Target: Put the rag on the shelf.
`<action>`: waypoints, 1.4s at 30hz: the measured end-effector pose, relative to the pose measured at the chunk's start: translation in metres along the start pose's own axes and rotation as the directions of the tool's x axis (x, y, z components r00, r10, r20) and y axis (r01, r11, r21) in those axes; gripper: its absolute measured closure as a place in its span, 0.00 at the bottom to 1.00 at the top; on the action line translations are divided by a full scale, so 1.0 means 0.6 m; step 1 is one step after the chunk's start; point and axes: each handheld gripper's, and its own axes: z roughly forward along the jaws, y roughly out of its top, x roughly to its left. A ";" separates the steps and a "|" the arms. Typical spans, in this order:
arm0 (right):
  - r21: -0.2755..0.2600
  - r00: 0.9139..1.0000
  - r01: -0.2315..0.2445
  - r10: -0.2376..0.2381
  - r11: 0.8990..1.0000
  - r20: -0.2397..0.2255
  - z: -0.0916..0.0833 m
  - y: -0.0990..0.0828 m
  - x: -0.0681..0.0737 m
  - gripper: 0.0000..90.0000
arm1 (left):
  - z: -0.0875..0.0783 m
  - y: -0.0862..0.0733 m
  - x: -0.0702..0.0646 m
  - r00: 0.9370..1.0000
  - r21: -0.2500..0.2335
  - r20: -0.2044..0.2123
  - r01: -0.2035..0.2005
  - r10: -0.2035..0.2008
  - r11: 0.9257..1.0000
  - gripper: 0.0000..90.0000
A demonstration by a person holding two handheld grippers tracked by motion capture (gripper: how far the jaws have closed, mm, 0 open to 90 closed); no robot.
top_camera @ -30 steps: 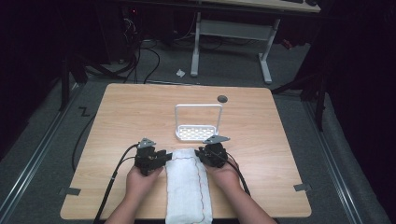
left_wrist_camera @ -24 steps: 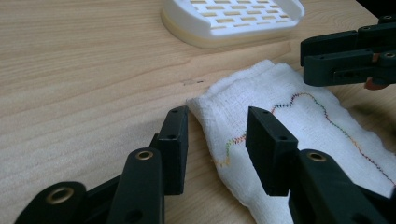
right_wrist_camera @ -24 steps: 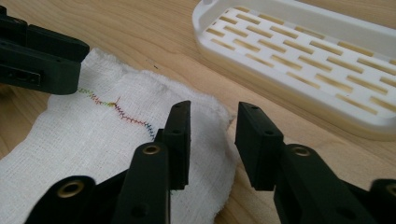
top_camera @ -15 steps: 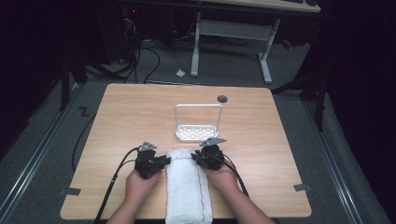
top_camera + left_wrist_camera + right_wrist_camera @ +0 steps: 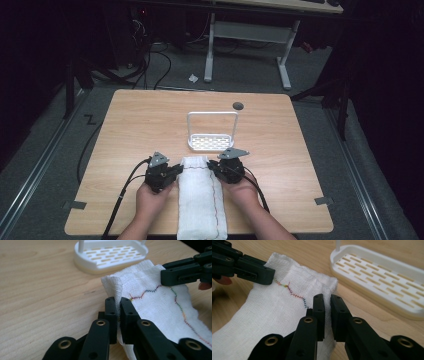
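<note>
White rack (image 5: 212, 142) just beyond cloth (image 5: 201, 200); table (image 5: 130, 125) around.

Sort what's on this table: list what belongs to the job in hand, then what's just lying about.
In the job:
- white cloth, folded, with coloured stitching
- left gripper, pinching the cloth's left edge
- right gripper, jaws closing on its right edge

Lying about:
- white slotted rack, beyond the cloth
- dark round spot near the table's far edge

A wooden table (image 5: 130, 130) is carrying a white cloth (image 5: 201, 200) lying at its near edge, a white rack (image 5: 212, 141) standing mid-table, and a dark disc (image 5: 238, 105) sitting near the far edge
</note>
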 end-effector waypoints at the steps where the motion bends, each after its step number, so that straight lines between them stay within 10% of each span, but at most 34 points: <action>1: -0.012 1.000 0.002 -0.002 1.000 0.000 -0.007 0.000 0.000 0.92 | -0.002 0.002 -0.003 1.000 -0.009 0.004 -0.008 0.008 1.000 0.95; 26: -0.210 0.998 0.010 0.002 0.978 0.057 -0.082 0.009 -0.010 0.92 | -0.023 0.071 -0.042 0.998 -0.143 0.042 -0.032 0.039 0.989 0.95; 42: -0.333 0.993 0.069 -0.032 0.940 0.115 -0.152 0.083 -0.006 0.92 | -0.076 0.153 -0.069 0.992 -0.277 0.034 -0.104 0.118 0.955 0.95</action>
